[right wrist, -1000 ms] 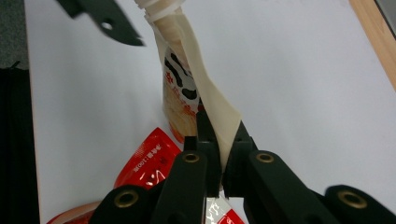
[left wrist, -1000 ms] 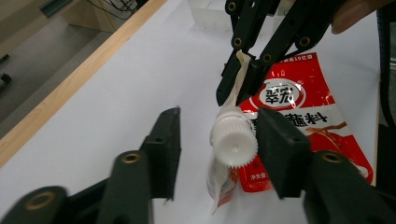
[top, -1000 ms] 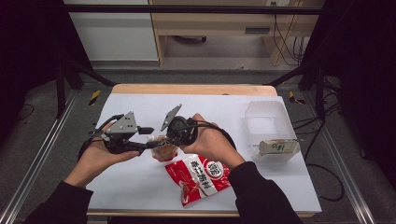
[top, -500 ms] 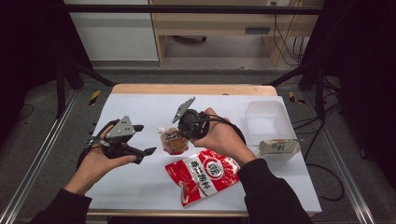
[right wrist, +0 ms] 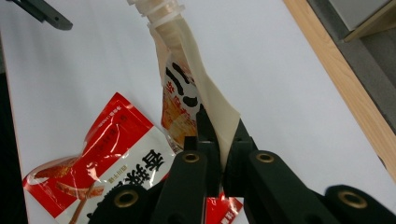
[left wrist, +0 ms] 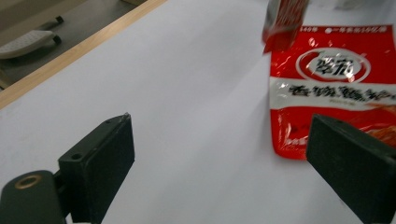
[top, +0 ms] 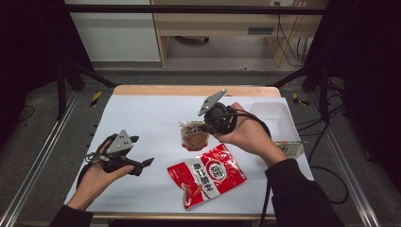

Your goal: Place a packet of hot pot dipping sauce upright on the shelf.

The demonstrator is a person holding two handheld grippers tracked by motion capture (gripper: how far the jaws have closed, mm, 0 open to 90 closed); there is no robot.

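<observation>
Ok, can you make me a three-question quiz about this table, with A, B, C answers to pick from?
1. Where does the red snack bag lie?
A. on the white table
B. inside the clear tray
C. on the floor

2. How many tools do the hands hold in all?
A. one
B. two
C. three

3. What is the right tool doing?
A. standing open with nothing in it
B. gripping the spout pouch
C. pressing on the red snack bag

Answers:
1 A, the bag lies flat on the white top.
2 B, each hand holds one, left tool included.
3 B, its jaws pinch the pouch's edge.
</observation>
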